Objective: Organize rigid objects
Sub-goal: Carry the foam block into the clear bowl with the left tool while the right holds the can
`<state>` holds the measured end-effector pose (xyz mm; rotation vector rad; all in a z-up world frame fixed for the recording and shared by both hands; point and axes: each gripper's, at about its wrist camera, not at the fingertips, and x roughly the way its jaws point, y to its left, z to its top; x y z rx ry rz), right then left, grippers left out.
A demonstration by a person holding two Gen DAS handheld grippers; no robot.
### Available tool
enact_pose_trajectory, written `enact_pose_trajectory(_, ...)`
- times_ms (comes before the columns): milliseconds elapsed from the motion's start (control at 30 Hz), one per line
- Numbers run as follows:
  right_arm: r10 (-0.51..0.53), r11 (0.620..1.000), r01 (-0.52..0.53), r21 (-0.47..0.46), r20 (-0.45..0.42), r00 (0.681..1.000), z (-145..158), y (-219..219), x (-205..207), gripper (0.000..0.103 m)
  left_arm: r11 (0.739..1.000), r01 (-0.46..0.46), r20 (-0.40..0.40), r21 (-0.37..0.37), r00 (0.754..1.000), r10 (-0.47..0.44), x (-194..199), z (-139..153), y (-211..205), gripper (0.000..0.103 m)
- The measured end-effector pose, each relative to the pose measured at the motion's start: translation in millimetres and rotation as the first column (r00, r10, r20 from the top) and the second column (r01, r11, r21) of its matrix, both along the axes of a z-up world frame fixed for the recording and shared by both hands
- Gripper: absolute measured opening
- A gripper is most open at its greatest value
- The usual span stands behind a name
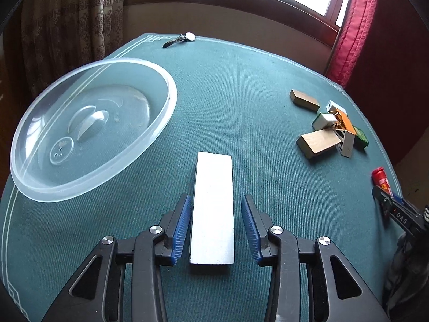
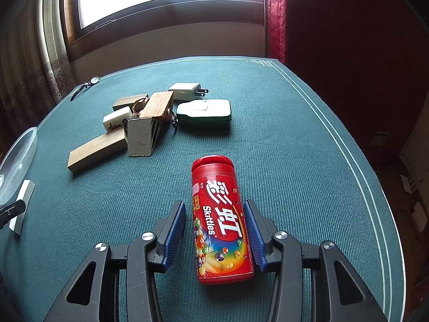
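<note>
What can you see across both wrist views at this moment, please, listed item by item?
Table: one, green felt, under everything.
Clear bowl: one, transparent, left side, empty.
White block: one, white, lying between the left gripper's open fingers.
Skittles can: one, red, lying on its side between the right gripper's fingers.
Wooden blocks: about four, tan and pale, in the central pile.
Mahjong tile: one, white, in the pile.
Green tin: one, dark green, right of the pile.
Plug adapter: one, white, behind the pile.
Wristwatch: one, dark strap, far edge.
Left gripper: open, straddling the white block.
Right gripper: open, right pad touching the can.
</note>
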<state>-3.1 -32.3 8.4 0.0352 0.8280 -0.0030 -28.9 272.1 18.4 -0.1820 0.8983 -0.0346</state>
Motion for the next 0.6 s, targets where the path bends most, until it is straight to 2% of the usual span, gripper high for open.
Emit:
enact_pose_trajectory(67, 0.0, 1.0, 0.0, -0.001, 0.0, 1.0, 0, 0, 0, 0.048, 1.0, 0.004, 0.01, 0.02, 1.0, -0.004, -1, 0, -2, 0.04)
enact_pose_trajectory(133, 0.0, 1.0, 0.0, 0.0, 0.0, 1.0, 0, 0, 0, 0.048, 1.0, 0.001, 0.015, 0.014, 1.0, -0.001, -1, 1, 0, 0.032)
enact_pose_trajectory(200, 0.0, 1.0, 0.0, -0.001, 0.0, 1.0, 0, 1, 0, 0.048, 1.0, -0.004, 0.025, -0.006, 1.0, 0.005, -2, 4, 4, 0.032)
enact_pose_trajectory(367, 0.0, 1.0, 0.0, -0.005, 0.0, 1.0, 0, 2, 0, 0.048, 0.999, -0.046, 0.112, 0.01, 0.993, 0.044, -9, 25, 17, 0.032)
enact_pose_trajectory(600, -0.002, 1.0, 0.002, -0.013, -0.001, 1.0, 0, 3, 0, 0.048, 0.986, -0.159, 0.221, 0.048, 0.965, 0.144, -11, 54, 52, 0.032)
